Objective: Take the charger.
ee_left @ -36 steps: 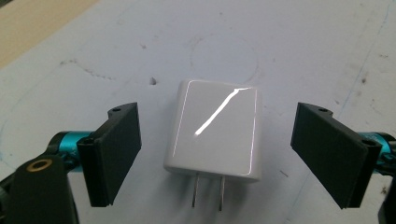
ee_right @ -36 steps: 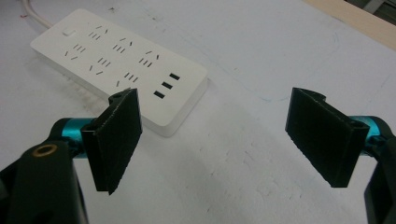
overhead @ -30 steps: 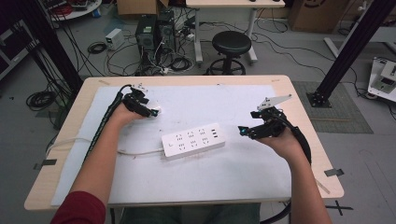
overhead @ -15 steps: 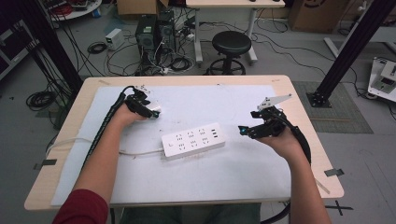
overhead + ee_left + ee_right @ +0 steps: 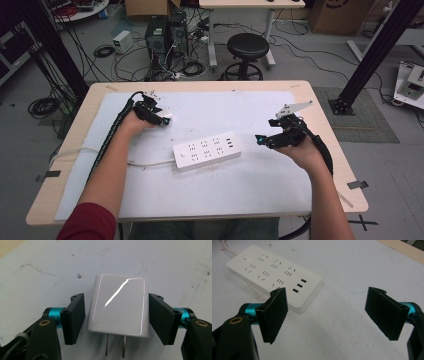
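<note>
A white plug adapter point(image 5: 117, 307) lies flat on the white mat, its two prongs pointing toward the camera. My left gripper point(image 5: 116, 297) has just been closing its jaws, and both pads now sit against the adapter's sides. In the high view the left gripper point(image 5: 164, 120) rests at the mat's left rear, with the adapter point(image 5: 167, 118) a white spot at its tips. A white power strip point(image 5: 206, 150) lies mid-table. My right gripper point(image 5: 260, 140) hovers just right of it, open and empty. In the right gripper view the power strip point(image 5: 274, 272) lies ahead and left of the right gripper point(image 5: 327, 293).
The strip's white cable point(image 5: 150, 164) runs left across the mat point(image 5: 235, 107) toward the table's left edge. The wooden table edge point(image 5: 320, 115) borders the mat on the right. A black stool point(image 5: 248, 45) and floor cables lie beyond the far edge.
The left gripper's jaws have drawn in around the white adapter. Both hands stay where they were, and the right gripper is unchanged.
</note>
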`<state>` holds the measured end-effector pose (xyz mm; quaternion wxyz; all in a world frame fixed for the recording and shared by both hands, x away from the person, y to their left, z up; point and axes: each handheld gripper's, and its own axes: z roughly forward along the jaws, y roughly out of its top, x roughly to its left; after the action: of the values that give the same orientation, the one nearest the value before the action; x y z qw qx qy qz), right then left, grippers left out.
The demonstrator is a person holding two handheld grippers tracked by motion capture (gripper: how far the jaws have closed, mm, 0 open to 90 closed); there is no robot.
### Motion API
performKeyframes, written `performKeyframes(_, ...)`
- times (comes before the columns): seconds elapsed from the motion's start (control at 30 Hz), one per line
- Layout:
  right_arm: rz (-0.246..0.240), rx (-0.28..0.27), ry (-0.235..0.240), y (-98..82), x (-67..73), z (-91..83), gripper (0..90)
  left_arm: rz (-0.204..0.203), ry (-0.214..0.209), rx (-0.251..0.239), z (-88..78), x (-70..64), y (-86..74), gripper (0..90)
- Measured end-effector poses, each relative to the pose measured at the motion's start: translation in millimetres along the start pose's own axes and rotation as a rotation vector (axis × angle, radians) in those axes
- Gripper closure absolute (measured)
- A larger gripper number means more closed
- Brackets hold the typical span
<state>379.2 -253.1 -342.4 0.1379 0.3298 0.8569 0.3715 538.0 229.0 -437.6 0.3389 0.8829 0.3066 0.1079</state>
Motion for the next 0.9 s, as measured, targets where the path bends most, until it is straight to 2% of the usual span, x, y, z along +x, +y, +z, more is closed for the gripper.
performKeyframes(0.23,0.005,0.003,0.005,-1.3,-0.8,2.1,18.9,0.021,-0.004,0.004,-0.3,-1.1,0.2,38.3)
performKeyframes(0.4,0.006,0.004,0.005,-1.3,-1.7,3.0,18.9,0.019,-0.007,-0.001,0.0,-2.0,0.0,40.1)
performKeyframes(0.47,0.008,0.006,0.006,-1.3,-2.1,3.2,18.9,0.032,-0.009,0.003,-0.8,-1.9,0.1,42.3)
performKeyframes(0.77,0.01,0.008,0.006,-1.7,-1.9,3.4,18.9,0.044,0.006,0.006,-3.5,-5.2,2.3,42.5)
performKeyframes(0.8,0.011,0.005,0.007,-1.8,-1.8,2.6,18.9,0.067,0.002,-0.019,-14.9,-8.8,7.3,42.5)
performKeyframes(0.87,0.014,0.004,0.01,-1.7,-1.5,2.6,18.9,0.067,0.002,-0.019,-14.9,-8.8,7.3,42.5)
performKeyframes(0.9,0.005,0.003,0.01,-1.3,-1.4,2.9,18.9,0.08,-0.011,-0.024,-24.1,-12.5,10.3,42.5)
